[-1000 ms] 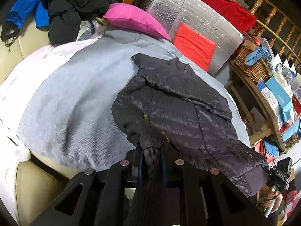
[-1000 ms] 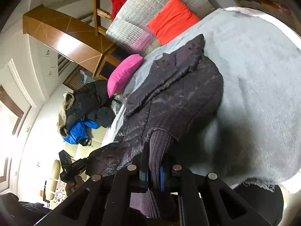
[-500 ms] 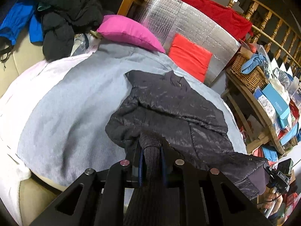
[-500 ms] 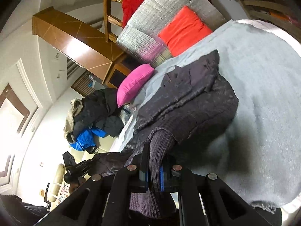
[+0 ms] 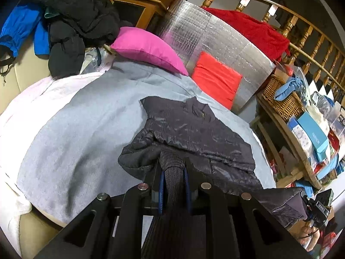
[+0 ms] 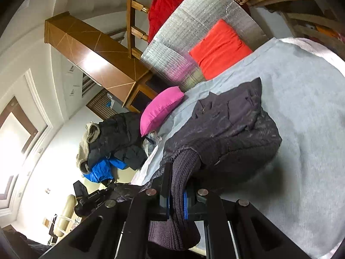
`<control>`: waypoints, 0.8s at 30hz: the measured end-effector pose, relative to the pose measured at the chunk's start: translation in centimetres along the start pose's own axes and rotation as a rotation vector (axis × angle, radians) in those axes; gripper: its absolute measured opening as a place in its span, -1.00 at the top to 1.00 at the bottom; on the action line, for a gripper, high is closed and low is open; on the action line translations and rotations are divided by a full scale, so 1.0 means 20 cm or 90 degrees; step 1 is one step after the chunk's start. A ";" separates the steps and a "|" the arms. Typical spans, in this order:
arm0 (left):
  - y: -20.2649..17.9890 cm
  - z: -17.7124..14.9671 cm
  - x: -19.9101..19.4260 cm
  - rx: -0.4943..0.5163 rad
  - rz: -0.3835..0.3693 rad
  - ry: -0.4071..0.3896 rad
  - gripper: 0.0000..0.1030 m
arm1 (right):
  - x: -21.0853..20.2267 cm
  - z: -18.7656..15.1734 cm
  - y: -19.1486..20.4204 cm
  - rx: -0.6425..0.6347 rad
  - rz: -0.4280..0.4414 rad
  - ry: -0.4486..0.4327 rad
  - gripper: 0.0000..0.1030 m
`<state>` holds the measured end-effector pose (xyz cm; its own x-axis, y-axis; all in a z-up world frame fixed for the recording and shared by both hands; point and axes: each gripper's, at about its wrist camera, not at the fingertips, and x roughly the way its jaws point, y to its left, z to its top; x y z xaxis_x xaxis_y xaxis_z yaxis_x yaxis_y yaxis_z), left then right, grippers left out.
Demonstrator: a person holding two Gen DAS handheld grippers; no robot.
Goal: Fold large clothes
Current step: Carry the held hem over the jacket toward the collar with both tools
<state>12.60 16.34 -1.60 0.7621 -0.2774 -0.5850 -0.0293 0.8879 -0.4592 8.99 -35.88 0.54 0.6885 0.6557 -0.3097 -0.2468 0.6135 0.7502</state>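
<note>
A dark quilted jacket lies on a grey blanket, collar toward the far cushions. My left gripper is shut on the jacket's ribbed knit hem, which bunches between the jaws and hangs back over the gripper body. In the right wrist view the same jacket sags from my right gripper, shut on another stretch of the ribbed hem. The lower part of the jacket is lifted off the blanket. The right gripper also shows at the lower right of the left wrist view, with a hand on it.
A pink pillow, an orange cushion and a silver foil panel stand at the far end. A heap of dark and blue coats lies at the back left. Cluttered wooden shelves with a wicker basket flank the right.
Both grippers have risen and moved forward with the hem. The jacket's lower half has lifted and bunched toward the collar.
</note>
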 end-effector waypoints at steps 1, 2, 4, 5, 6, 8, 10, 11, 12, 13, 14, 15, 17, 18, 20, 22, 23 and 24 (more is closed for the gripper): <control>0.00 0.01 0.00 -0.001 0.000 -0.002 0.68 | 0.00 0.01 0.01 -0.001 0.000 -0.002 0.84; -0.01 0.02 0.01 -0.002 -0.001 -0.003 0.68 | 0.01 0.02 0.01 -0.002 0.000 -0.004 0.84; -0.02 0.03 0.01 -0.002 0.000 -0.008 0.68 | 0.01 0.04 0.02 -0.001 0.001 -0.010 0.84; -0.02 0.04 0.01 -0.001 -0.001 -0.010 0.68 | 0.02 0.05 0.02 0.000 0.002 -0.012 0.84; -0.03 0.05 0.01 -0.001 -0.001 -0.012 0.68 | 0.02 0.05 0.02 -0.001 0.003 -0.014 0.84; -0.04 0.07 0.01 -0.003 -0.003 -0.016 0.68 | 0.03 0.08 0.03 -0.003 0.002 -0.016 0.84; -0.04 0.09 0.02 -0.005 -0.006 -0.020 0.68 | 0.04 0.10 0.04 -0.004 0.002 -0.020 0.84; -0.05 0.10 0.02 -0.006 -0.007 -0.023 0.68 | 0.05 0.11 0.04 -0.004 0.002 -0.023 0.84; -0.05 0.11 0.02 -0.007 -0.008 -0.025 0.68 | 0.05 0.12 0.04 -0.005 0.002 -0.025 0.84; -0.05 0.12 0.02 -0.008 -0.008 -0.027 0.68 | 0.05 0.13 0.05 -0.005 0.002 -0.028 0.84; -0.05 0.13 0.03 -0.009 -0.009 -0.029 0.68 | 0.05 0.14 0.05 -0.004 0.002 -0.031 0.84; -0.05 0.13 0.03 -0.009 -0.009 -0.031 0.68 | 0.06 0.15 0.05 -0.006 0.002 -0.033 0.84; -0.06 0.14 0.03 -0.010 -0.010 -0.034 0.68 | 0.06 0.17 0.06 -0.010 0.003 -0.036 0.84; -0.06 0.15 0.04 -0.010 -0.010 -0.034 0.68 | 0.07 0.17 0.07 -0.010 0.004 -0.037 0.84; -0.06 0.16 0.06 -0.010 -0.008 -0.036 0.68 | 0.08 0.19 0.07 -0.010 0.004 -0.039 0.84; -0.07 0.17 0.06 -0.010 -0.009 -0.036 0.68 | 0.09 0.21 0.07 -0.010 0.005 -0.042 0.84; -0.07 0.18 0.07 -0.010 -0.008 -0.038 0.68 | 0.09 0.21 0.07 -0.009 0.005 -0.043 0.84; -0.07 0.19 0.07 -0.010 -0.008 -0.039 0.68 | 0.10 0.22 0.07 -0.009 0.007 -0.044 0.84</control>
<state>16.27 16.07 0.74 0.8006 -0.2647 -0.5376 -0.0293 0.8788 -0.4763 13.00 -35.67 3.60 0.7314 0.6303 -0.2605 -0.2638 0.6137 0.7442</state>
